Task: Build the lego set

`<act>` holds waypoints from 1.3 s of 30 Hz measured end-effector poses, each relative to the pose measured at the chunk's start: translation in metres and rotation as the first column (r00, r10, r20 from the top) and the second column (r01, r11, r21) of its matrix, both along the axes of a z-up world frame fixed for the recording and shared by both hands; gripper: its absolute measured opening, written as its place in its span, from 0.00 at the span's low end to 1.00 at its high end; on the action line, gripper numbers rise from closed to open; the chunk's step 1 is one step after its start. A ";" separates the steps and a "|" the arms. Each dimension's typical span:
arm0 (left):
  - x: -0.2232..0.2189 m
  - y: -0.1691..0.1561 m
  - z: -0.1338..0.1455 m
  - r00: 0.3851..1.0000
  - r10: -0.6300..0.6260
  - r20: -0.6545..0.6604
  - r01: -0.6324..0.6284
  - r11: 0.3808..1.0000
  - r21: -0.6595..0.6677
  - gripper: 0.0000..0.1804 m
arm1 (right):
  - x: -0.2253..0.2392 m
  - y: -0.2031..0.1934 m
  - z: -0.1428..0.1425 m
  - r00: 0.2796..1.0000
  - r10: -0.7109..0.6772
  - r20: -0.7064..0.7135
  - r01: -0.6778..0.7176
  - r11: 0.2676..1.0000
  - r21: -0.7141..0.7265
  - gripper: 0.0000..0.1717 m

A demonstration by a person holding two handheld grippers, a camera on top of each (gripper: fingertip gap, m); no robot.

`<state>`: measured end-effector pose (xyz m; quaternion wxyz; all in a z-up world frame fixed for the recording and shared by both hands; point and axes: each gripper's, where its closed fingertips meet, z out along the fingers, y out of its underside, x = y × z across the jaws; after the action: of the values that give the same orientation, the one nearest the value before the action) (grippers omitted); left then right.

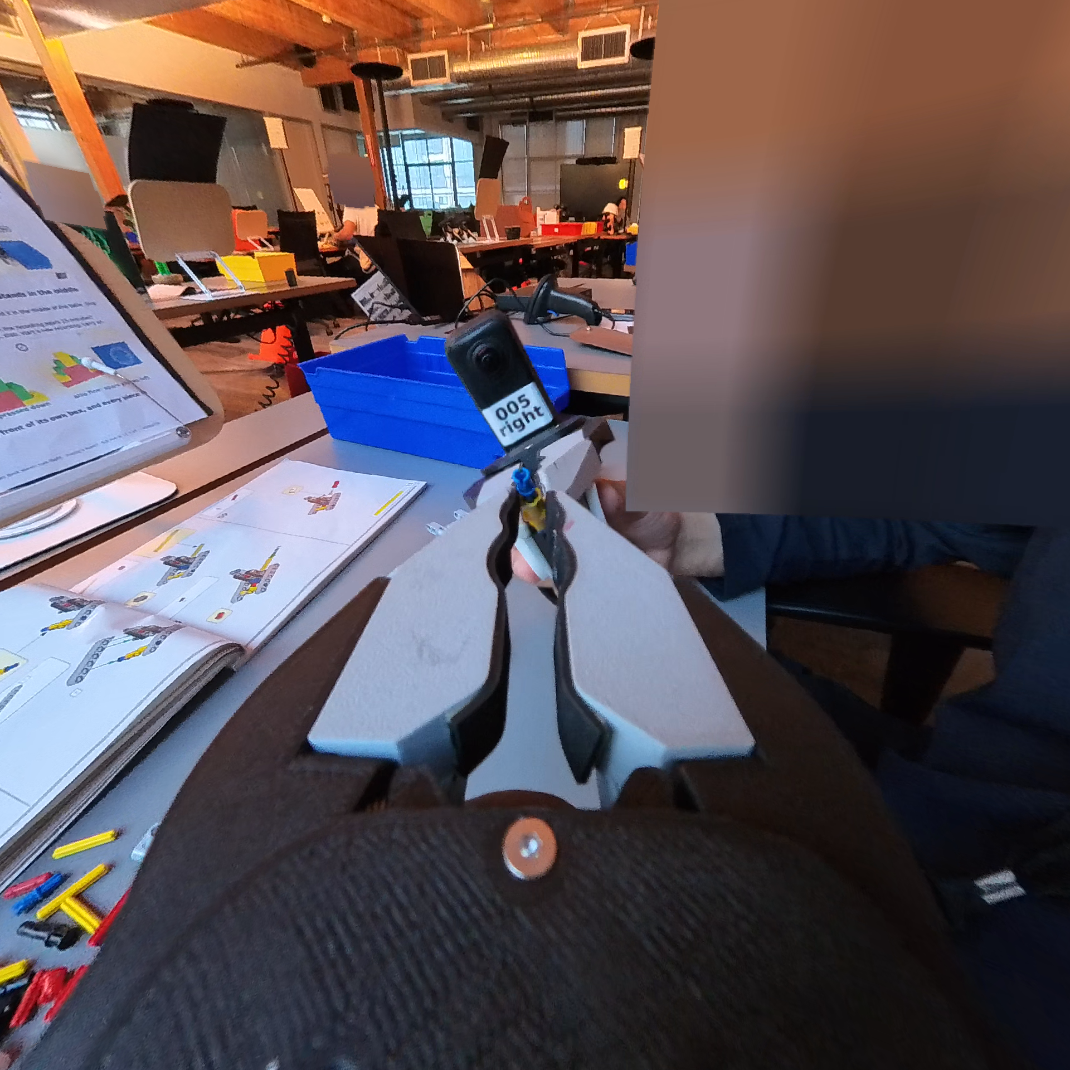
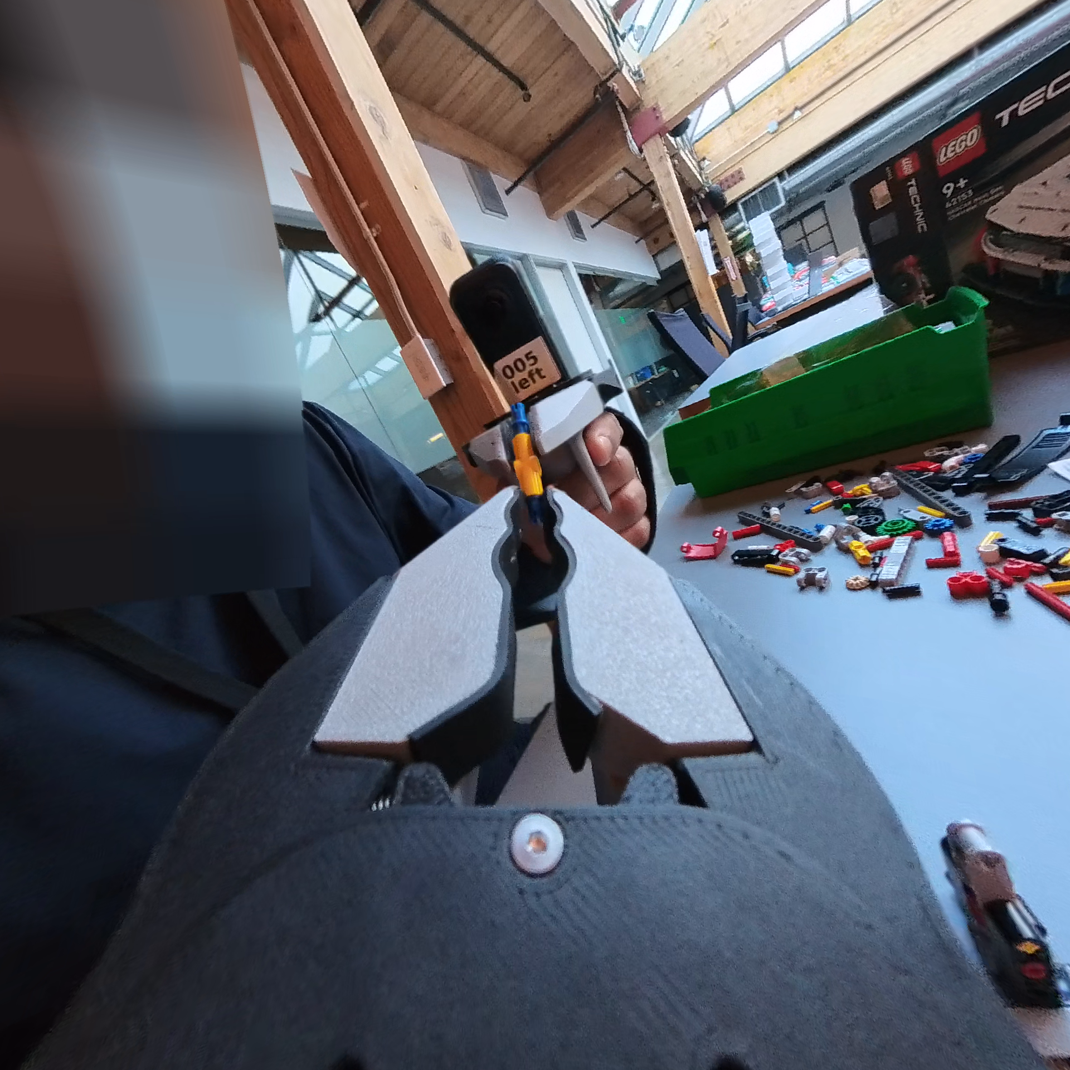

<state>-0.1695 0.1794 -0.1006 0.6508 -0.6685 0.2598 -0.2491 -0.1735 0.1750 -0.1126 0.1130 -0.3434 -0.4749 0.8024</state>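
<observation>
The right gripper (image 2: 530,509) had its jaws closed on a small yellow-and-blue connector piece (image 2: 526,463), whose far end met the left gripper (image 2: 515,440) facing it. Loose building parts (image 2: 868,538) lay scattered on the grey worktop (image 2: 839,695) near a green bin (image 2: 834,405).

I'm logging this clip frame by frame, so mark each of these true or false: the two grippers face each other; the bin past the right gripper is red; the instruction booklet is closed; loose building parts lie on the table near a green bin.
1. The left gripper and right gripper face each other, tips close: true.
2. The bin is red: false, the bin is blue.
3. The booklet is closed: false, the instruction booklet lies open.
4. Loose building parts lie near a green bin: true.
</observation>
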 end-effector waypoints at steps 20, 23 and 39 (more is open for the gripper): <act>-0.005 0.006 -0.017 0.992 -0.051 0.119 0.064 0.992 -0.109 0.03 | -0.008 0.002 -0.009 0.996 0.047 0.079 -0.038 0.994 -0.103 0.02; -0.020 0.014 -0.049 0.996 -0.024 -0.090 0.002 0.971 -0.239 0.03 | -0.020 0.019 -0.029 0.978 -0.131 0.161 0.124 0.991 0.053 0.06; -0.030 0.013 -0.139 0.697 -0.136 -0.704 -0.173 0.921 -0.350 0.03 | -0.027 0.014 -0.103 0.904 -0.418 0.087 0.183 0.564 0.806 0.01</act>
<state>-0.1999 0.1926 -0.2399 0.3537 -0.8303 0.4306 -0.0087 -0.2006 0.1886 -0.2157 0.3216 -0.4414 -0.7196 0.4288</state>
